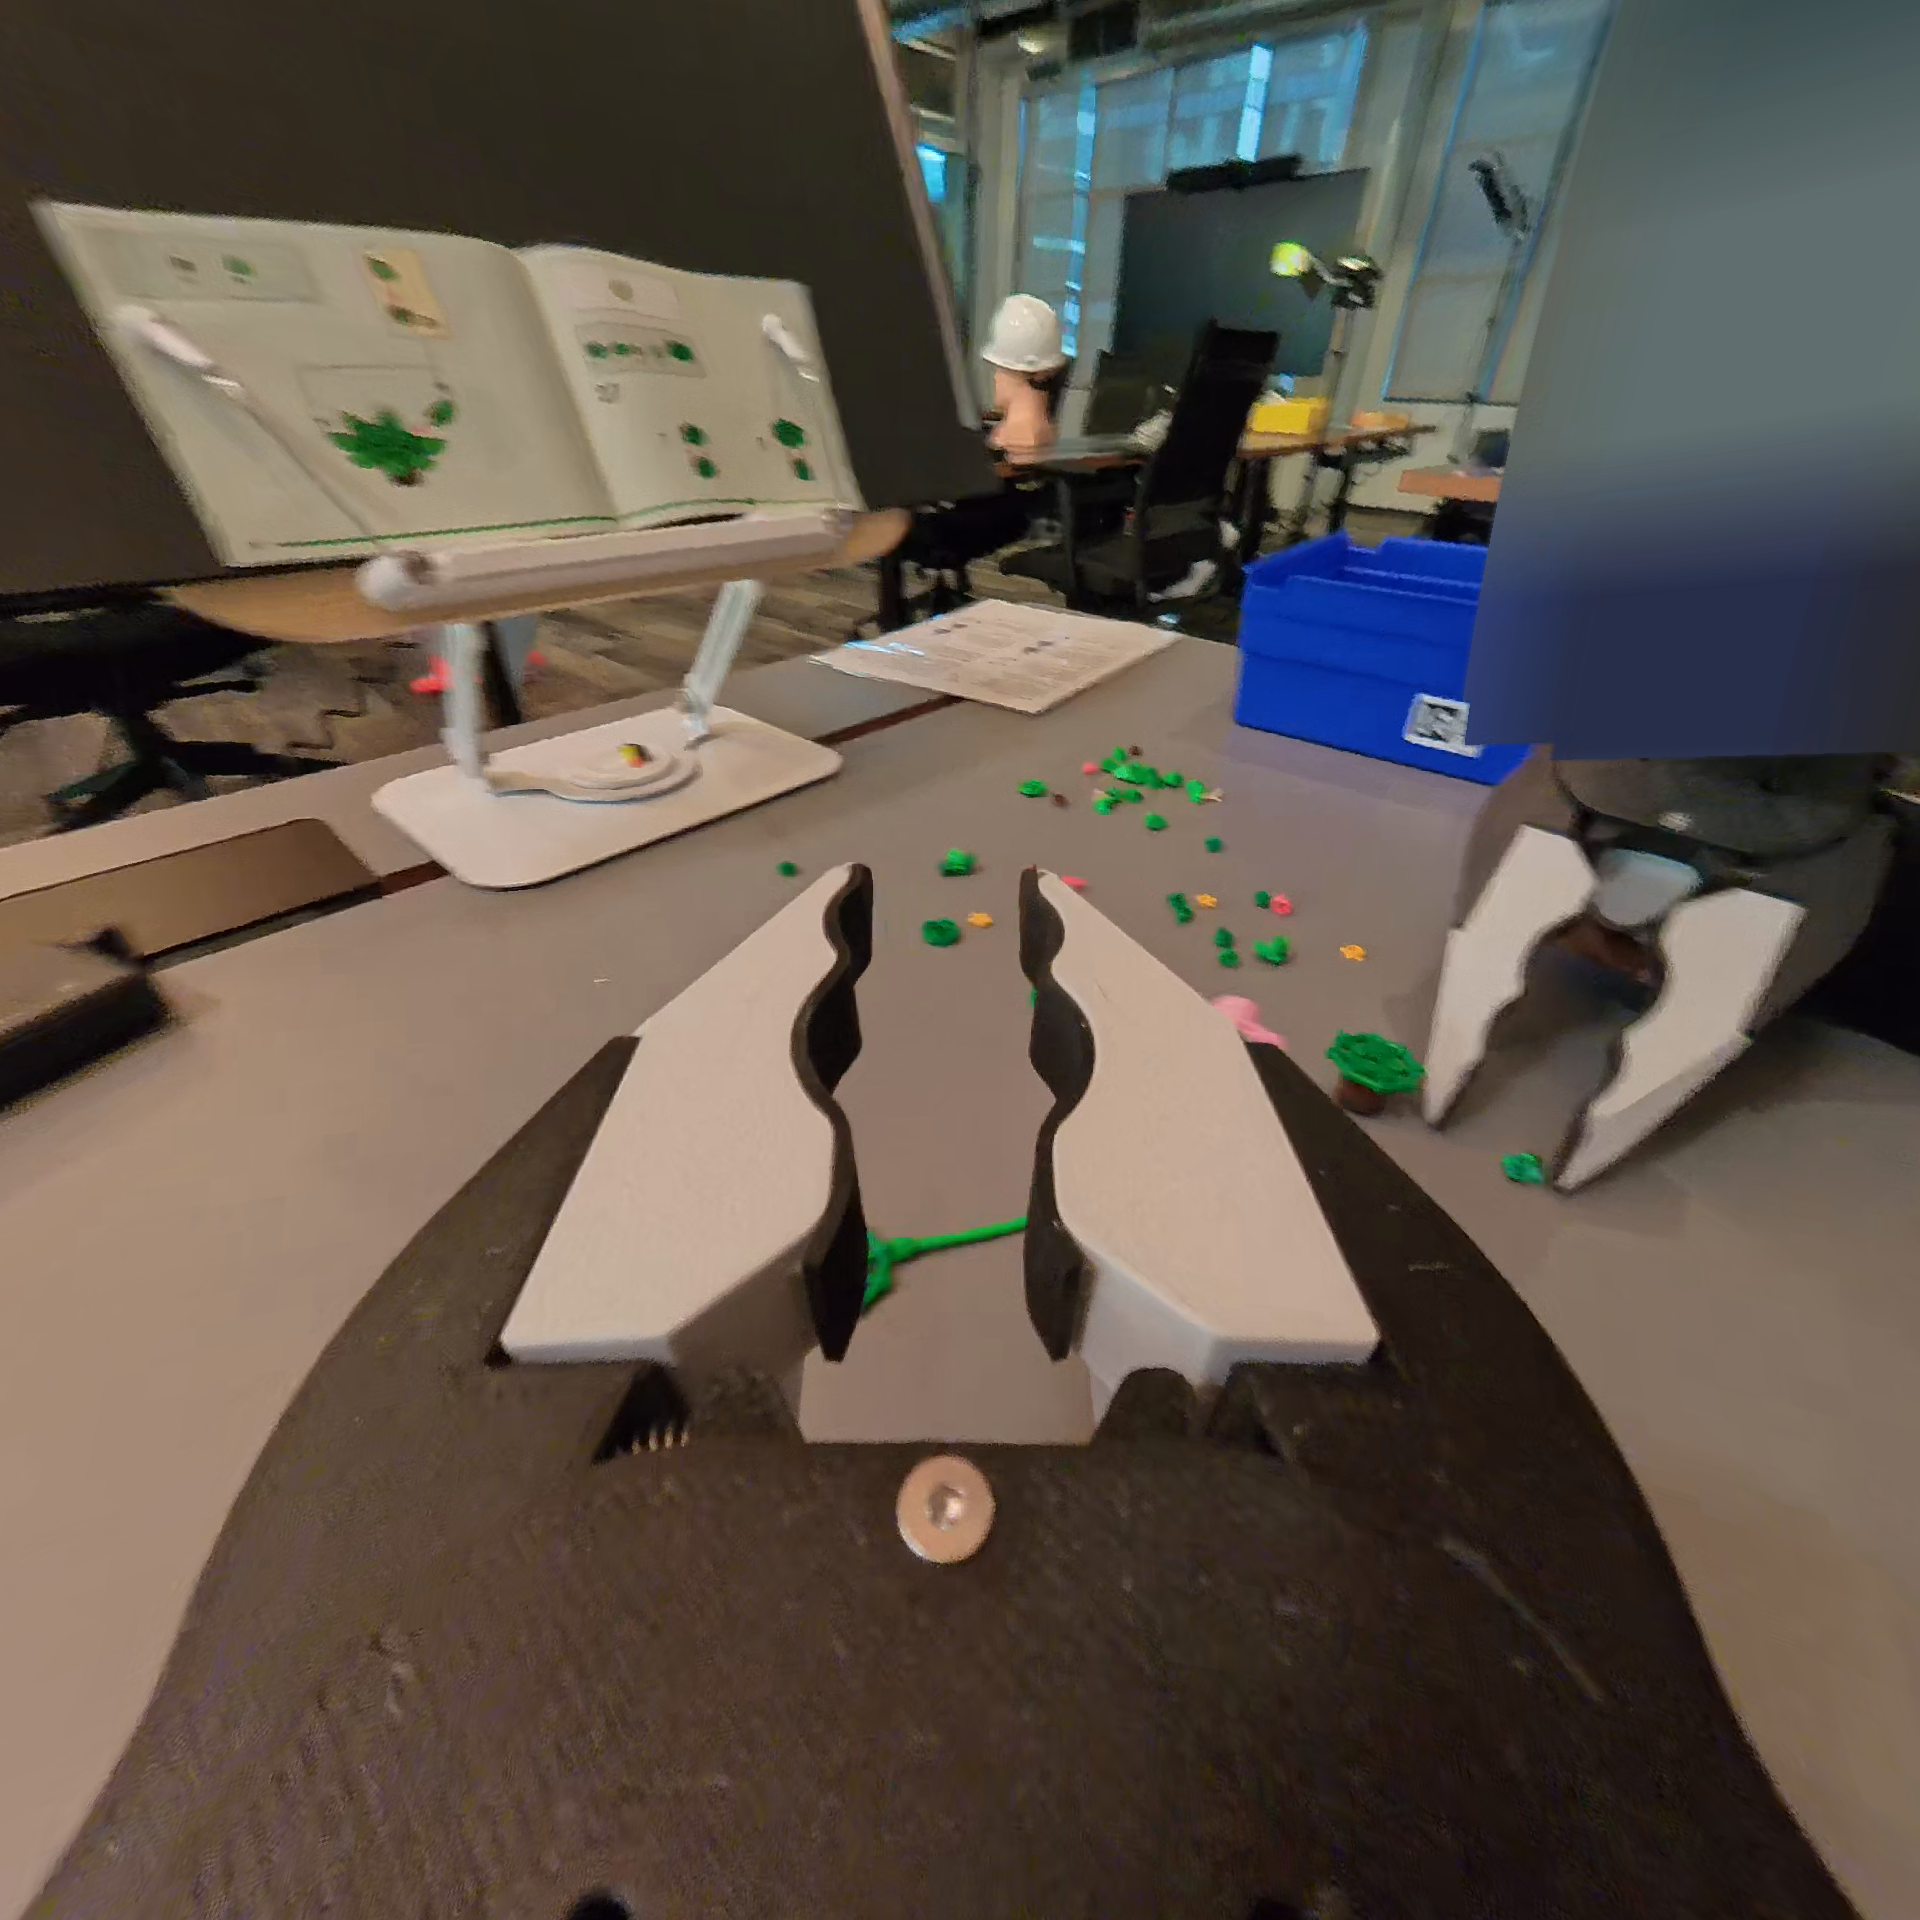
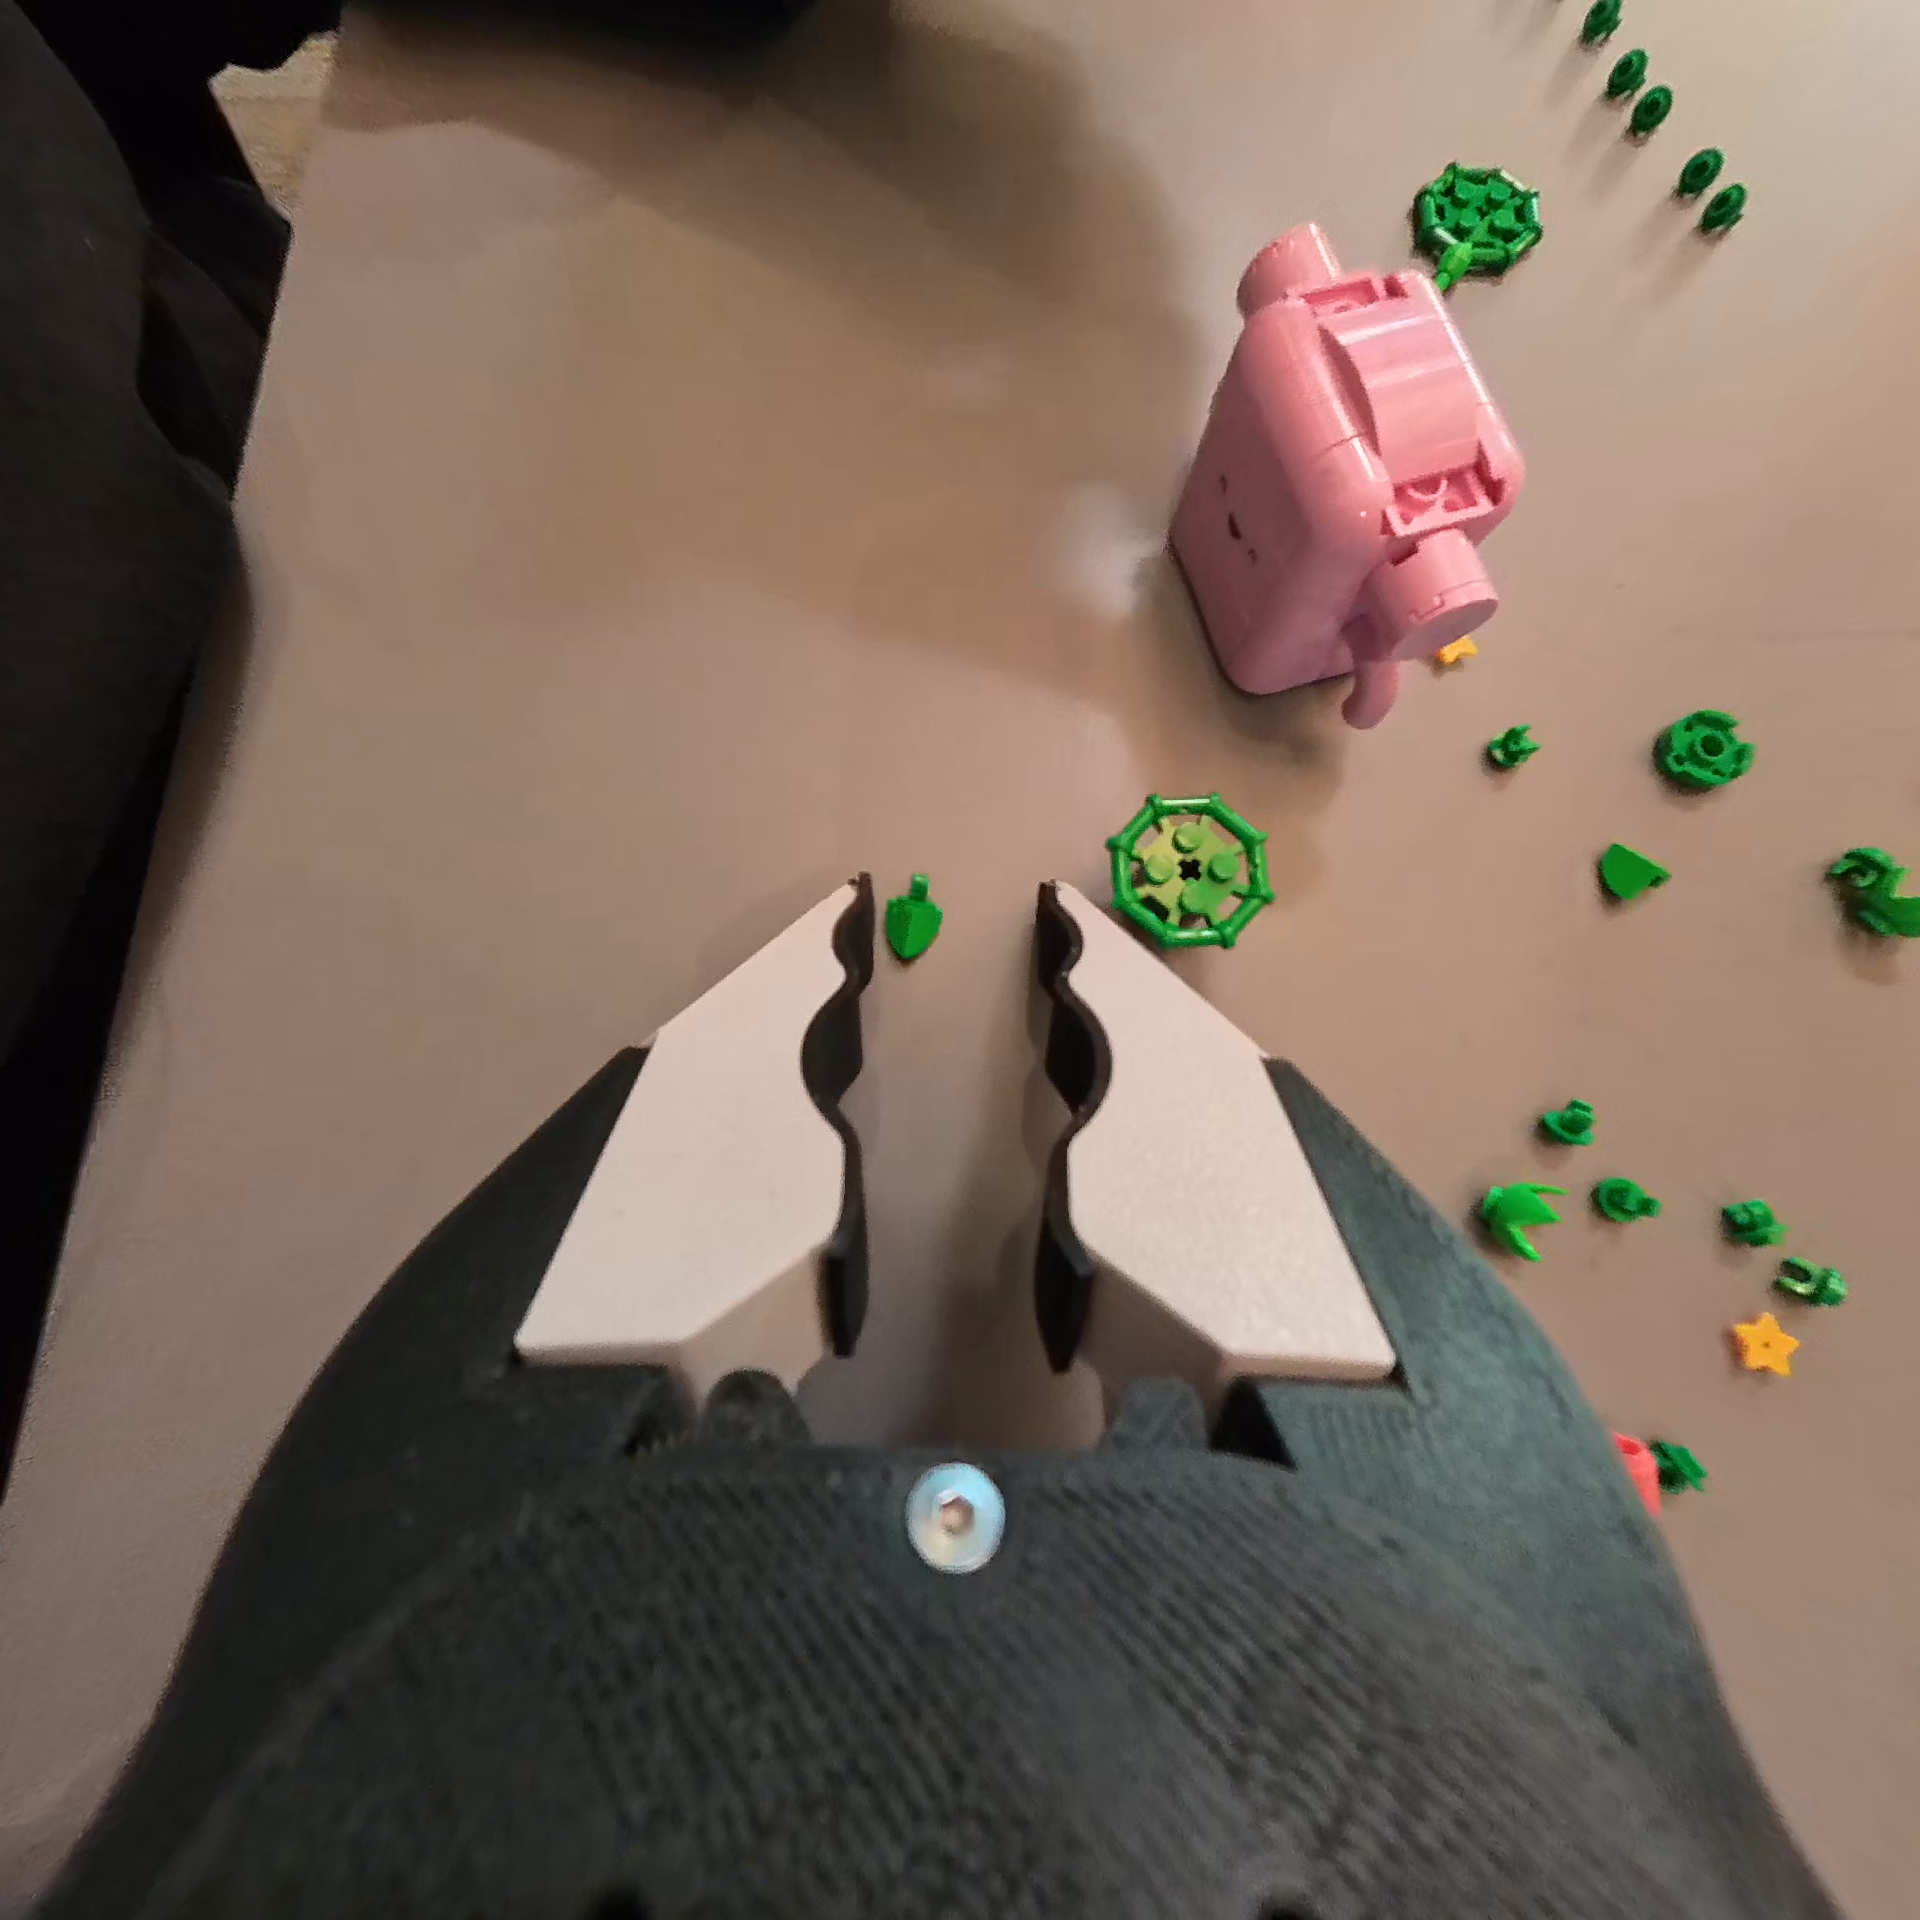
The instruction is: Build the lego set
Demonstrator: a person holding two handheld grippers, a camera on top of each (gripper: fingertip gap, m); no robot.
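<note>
Both hand-held grippers, left and right, released; pink body built, many green pieces loose on tabletop.

Left wrist view: low over the table, facing level across it toward the instruction book and room. Right wrist view: higher, tilted steeply down at the table. Shared: the scattered green pieces, pink block, and right gripper.

Bare table left of right tool, pink block model and scattered green pieces crowding its right
</note>
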